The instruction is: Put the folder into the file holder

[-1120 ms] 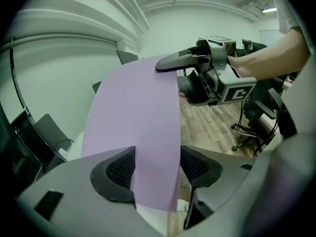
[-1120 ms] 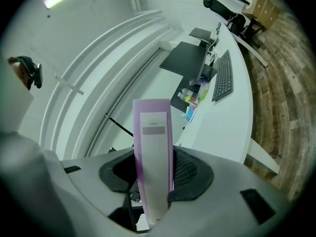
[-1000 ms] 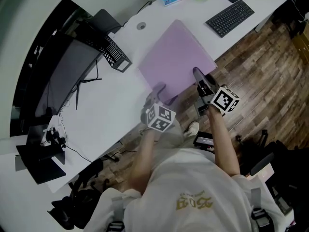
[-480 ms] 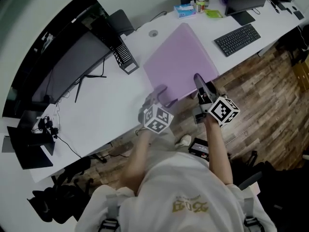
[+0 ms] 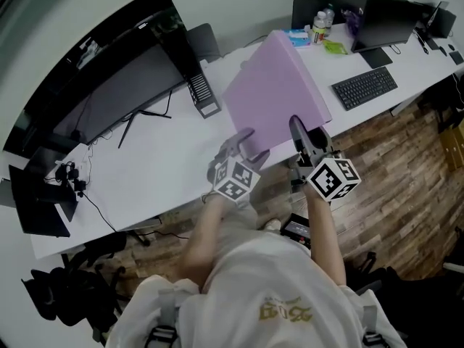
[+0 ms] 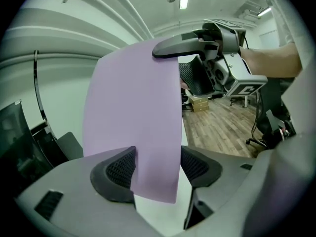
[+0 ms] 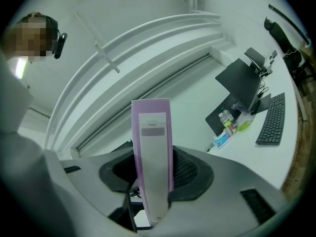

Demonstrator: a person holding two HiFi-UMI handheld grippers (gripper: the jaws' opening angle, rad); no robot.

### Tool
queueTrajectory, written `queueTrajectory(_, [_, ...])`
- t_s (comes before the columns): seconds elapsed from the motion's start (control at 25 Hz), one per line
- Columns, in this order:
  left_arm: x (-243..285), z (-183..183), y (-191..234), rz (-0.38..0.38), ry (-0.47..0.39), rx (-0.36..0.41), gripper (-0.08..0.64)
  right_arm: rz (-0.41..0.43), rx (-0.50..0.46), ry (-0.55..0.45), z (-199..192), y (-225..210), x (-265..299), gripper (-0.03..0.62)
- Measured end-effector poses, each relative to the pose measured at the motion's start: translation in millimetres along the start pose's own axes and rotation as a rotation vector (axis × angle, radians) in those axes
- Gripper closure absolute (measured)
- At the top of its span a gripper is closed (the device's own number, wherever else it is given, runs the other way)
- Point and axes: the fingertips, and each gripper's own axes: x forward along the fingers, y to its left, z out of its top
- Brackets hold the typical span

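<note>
white spine label (image 7: 151, 147) on the purple folder (image 5: 272, 85) too small to read, yellow shirt print (image 5: 290, 308) unreadable (blurred)

one purple folder (image 5: 275, 85), two grippers (left gripper (image 5: 250, 145), right gripper (image 5: 299, 130)), one black mesh file holder (image 5: 203, 94), one keyboard (image 5: 365, 88), on one long white desk (image 5: 163, 169).

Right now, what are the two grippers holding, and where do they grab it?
Both hold the purple folder: left gripper on its near edge, right gripper on its labelled spine.

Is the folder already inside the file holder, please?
No, the left gripper and right gripper hold the folder, apart from the file holder.
</note>
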Motion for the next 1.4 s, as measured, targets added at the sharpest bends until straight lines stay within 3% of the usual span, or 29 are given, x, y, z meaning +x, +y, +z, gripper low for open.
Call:
queueTrajectory(0.72, [-43.4,1.9,55.8,0.137,-0.007,0.042,0.259,0.106,-0.181,-0.049,2.0,82.3,29.4,0.407])
queueTrajectory(1.4, [-48.7,-22.4,128.6,0.110,-0.053,0.005,0.259,0.070,-0.258,-0.020,-19.0,116.5,103.3,0.405])
